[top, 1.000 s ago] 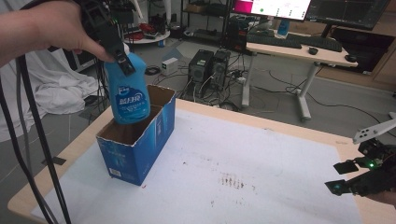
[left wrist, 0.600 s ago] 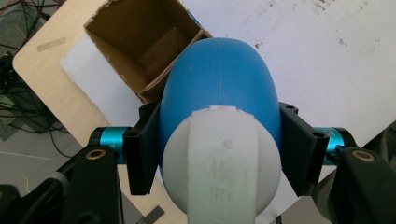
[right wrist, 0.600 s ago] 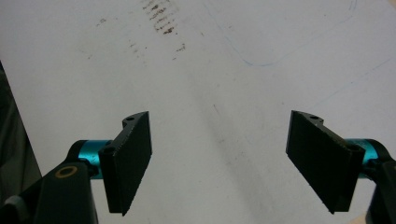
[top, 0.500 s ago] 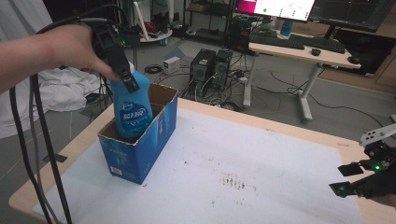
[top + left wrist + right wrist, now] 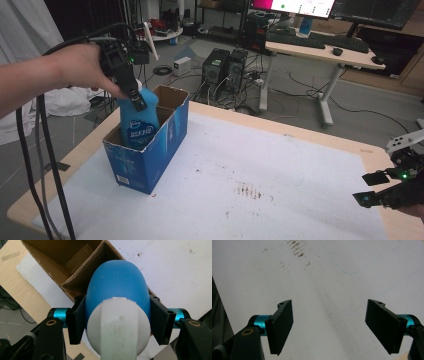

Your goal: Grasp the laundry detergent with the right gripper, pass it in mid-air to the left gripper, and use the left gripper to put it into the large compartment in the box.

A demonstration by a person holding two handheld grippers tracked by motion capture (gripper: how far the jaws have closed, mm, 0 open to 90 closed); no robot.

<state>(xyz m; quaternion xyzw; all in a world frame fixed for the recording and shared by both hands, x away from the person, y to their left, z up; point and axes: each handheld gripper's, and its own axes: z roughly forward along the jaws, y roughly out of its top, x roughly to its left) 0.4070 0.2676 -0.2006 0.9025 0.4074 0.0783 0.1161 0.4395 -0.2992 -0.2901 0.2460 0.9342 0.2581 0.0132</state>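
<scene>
Room: workshop behind the tabletop, with one desk carrying monitors and two computer towers on the floor among cables.
Tabletop: one tabletop of pale wood, covered by one white sheet with brown stains near its middle.
Count: one box, one bottle, two sets of tongs, one hand in plain sight.
Box: one blue cardboard box, top open and flaps up, standing at the left end of the sheet; brown inside.
Box contents: one blue bottle stands upright in it, lower body below the rim, white label facing the camera, shoulder and top above the rim.
Hand: a person's left hand comes in from the left, with black cables hanging below it.
Left tongs: the left tongs are clamped on the bottle's neck, one jaw on either side.
Right tongs: the right tongs hover low over the right edge of the tabletop, jaws spread wide with nothing between them, well apart from the box.
Left gripper view: looks straight down the bottle's rounded blue shoulder and its white cap, with the box's brown interior beyond.
Right gripper view: bare stained sheet between the two open jaws, with a faint blue pen line at upper right.
</scene>
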